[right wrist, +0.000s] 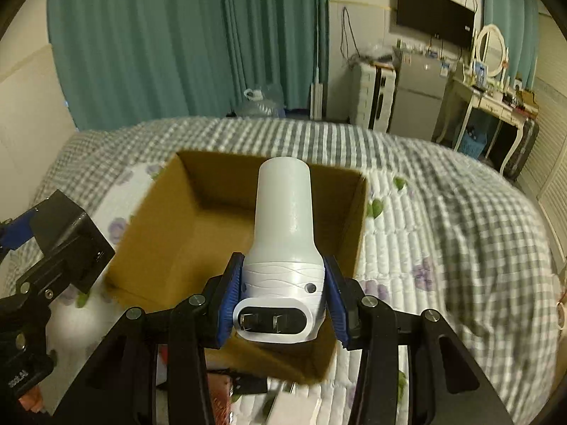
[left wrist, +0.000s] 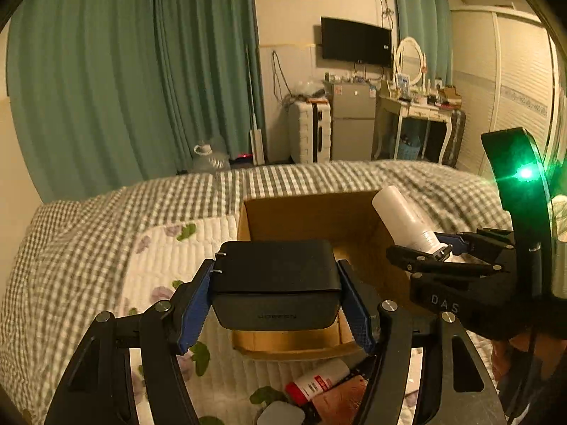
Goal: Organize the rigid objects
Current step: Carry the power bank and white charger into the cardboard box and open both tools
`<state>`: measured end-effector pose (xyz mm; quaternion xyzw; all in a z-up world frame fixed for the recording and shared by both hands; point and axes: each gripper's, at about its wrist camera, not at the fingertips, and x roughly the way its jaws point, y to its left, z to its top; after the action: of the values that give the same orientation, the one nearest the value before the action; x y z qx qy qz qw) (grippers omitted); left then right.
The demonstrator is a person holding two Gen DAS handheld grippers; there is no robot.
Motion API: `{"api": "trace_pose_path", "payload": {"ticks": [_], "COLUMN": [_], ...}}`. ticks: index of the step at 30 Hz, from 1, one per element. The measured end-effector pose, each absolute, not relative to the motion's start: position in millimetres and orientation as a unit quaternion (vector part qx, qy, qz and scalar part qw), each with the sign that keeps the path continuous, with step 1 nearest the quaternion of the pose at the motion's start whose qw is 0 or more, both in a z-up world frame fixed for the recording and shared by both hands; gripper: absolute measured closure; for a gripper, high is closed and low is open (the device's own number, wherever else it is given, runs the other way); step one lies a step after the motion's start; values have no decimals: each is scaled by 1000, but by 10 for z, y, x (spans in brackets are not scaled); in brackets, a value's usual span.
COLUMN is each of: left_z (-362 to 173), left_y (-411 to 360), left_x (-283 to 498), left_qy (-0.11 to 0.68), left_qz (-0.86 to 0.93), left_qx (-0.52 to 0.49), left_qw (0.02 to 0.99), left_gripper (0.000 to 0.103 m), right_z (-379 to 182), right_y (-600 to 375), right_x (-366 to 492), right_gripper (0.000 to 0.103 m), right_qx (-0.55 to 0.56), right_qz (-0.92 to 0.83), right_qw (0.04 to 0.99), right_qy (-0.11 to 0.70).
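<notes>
Left wrist view is showing the left gripper with its blue-padded fingers clamping a black charger block above the near edge of an open cardboard box sitting on the bed. The right gripper is clamping its fingers on the base of a white plug-in device, holding it over the box's interior. A red-capped bottle is lying on the quilt just in front of the box.

Black charger and white plug-in device — both held above the open cardboard box.
</notes>
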<state>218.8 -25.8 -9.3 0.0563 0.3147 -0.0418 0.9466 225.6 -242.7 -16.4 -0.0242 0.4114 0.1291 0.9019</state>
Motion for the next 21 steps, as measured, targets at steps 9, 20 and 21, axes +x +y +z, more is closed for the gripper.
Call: {"api": "trace_pose_path", "payload": {"ticks": [9, 20, 21], "left_z": [-510, -534, -473], "left_y": [-388, -582, -579], "left_x": [2491, 2471, 2407], "left_qy": [343, 329, 322], "left_qz": [-57, -57, -58], "left_qx": [77, 83, 80], "left_qw": [934, 939, 942], "left_gripper": [35, 17, 16], "right_z": [-207, 29, 57], "right_y": [-2752, -2930, -2952], "right_x": [2524, 2131, 2064], "right_gripper": [37, 32, 31], "right_qx": [8, -34, -36], "right_qz": [140, 109, 108], "right_qw": [912, 927, 928], "right_qy": [386, 356, 355]}}
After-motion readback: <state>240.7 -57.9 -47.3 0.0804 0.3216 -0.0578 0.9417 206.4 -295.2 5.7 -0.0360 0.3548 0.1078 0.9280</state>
